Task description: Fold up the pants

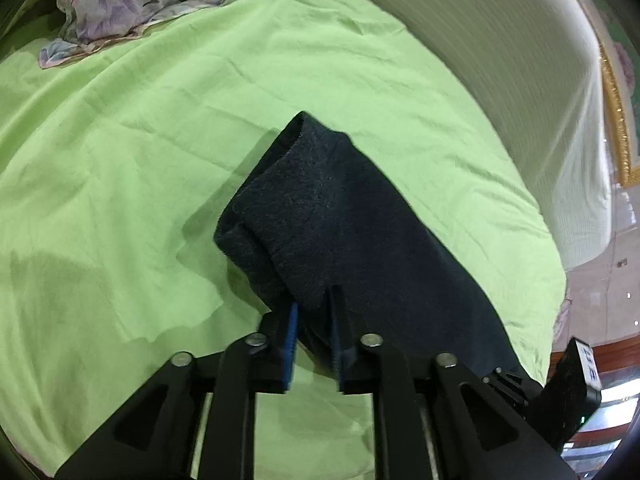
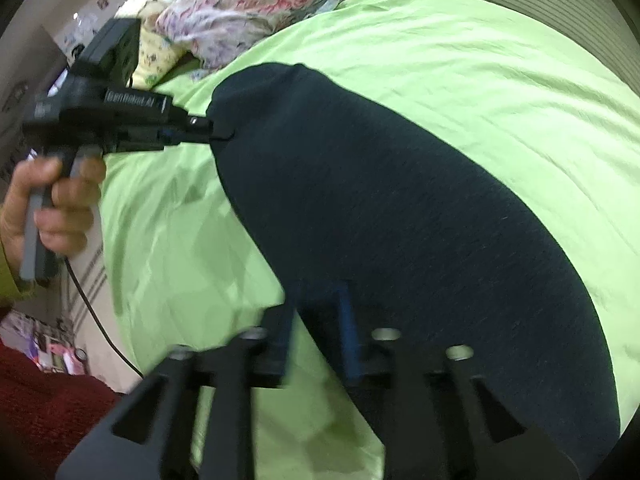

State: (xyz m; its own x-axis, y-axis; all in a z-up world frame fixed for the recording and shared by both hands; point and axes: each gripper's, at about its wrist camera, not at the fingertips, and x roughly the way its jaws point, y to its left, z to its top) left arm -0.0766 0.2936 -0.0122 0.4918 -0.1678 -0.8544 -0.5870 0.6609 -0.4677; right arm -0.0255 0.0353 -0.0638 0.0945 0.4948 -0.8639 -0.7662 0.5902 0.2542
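Dark navy pants (image 1: 340, 220) lie as a long folded strip on a green bed sheet (image 1: 120, 160). In the left wrist view my left gripper (image 1: 314, 312) is shut on a thick fold at one end of them, and its blue pads (image 1: 292, 340) pinch the cloth. The right wrist view shows the same pants (image 2: 400, 208) and, at their far corner, the left gripper (image 2: 220, 132) with a hand (image 2: 60, 200) on its handle. My right gripper (image 2: 316, 312) stands open at the near end, blurred. The pants' edge lies between its fingers and is not pressed.
Floral bedding (image 1: 120, 0) is heaped at the head of the bed (image 2: 260, 4). A white ribbed cushion (image 1: 500, 60) runs along one side. A cable (image 2: 92, 312) hangs from the left tool. Red cloth (image 2: 40, 400) shows beside the bed edge.
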